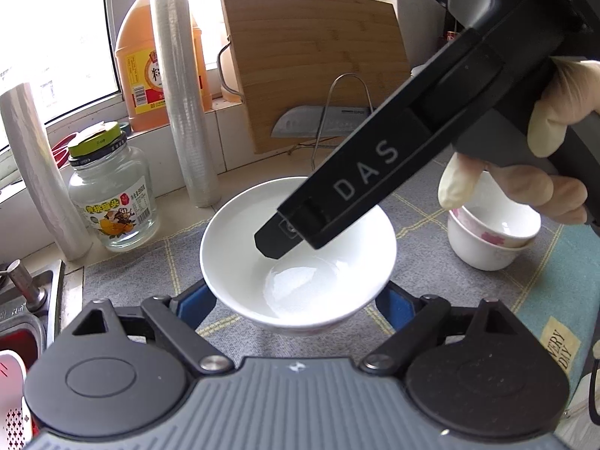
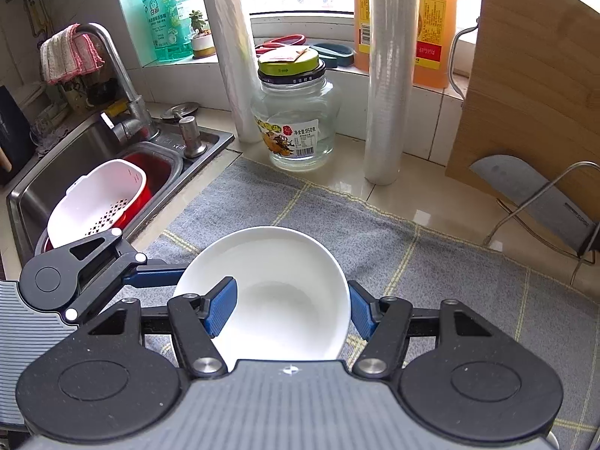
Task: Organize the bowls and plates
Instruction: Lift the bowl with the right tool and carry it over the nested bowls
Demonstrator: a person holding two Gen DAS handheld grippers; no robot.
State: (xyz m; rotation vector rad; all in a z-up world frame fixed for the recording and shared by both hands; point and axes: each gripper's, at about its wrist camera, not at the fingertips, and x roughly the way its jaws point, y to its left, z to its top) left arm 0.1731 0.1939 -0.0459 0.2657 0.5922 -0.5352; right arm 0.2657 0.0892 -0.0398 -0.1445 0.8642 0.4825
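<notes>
The white bowl (image 2: 277,292) sat on the grey mat (image 2: 431,262) on the counter, and both tools were at it. The right tool (image 2: 288,307) had one blue pad (image 2: 221,305) inside the bowl and the other outside its right wall, straddling the rim; whether it was clamped tight could not be told. The left tool (image 1: 296,300) had its pads spread on either side of the bowl's base, apart and seemingly not gripping.

To the right stood two small bowls (image 1: 491,240) already nested, one with a pink flower print, so some stacking looked done. The white bowl still looked to be sorted, perhaps onto or beside that stack. No plates showed in either view.

Around it, a glass jar (image 2: 296,127) and two rolls of wrap (image 2: 386,82) stood just behind the mat, a cutting board (image 2: 532,86) and cleaver (image 2: 540,195) leaned in a wire rack at the right, and the sink (image 2: 56,172) with a white colander (image 2: 97,202) lay to the left. The two tools crowded each other over the bowl.
</notes>
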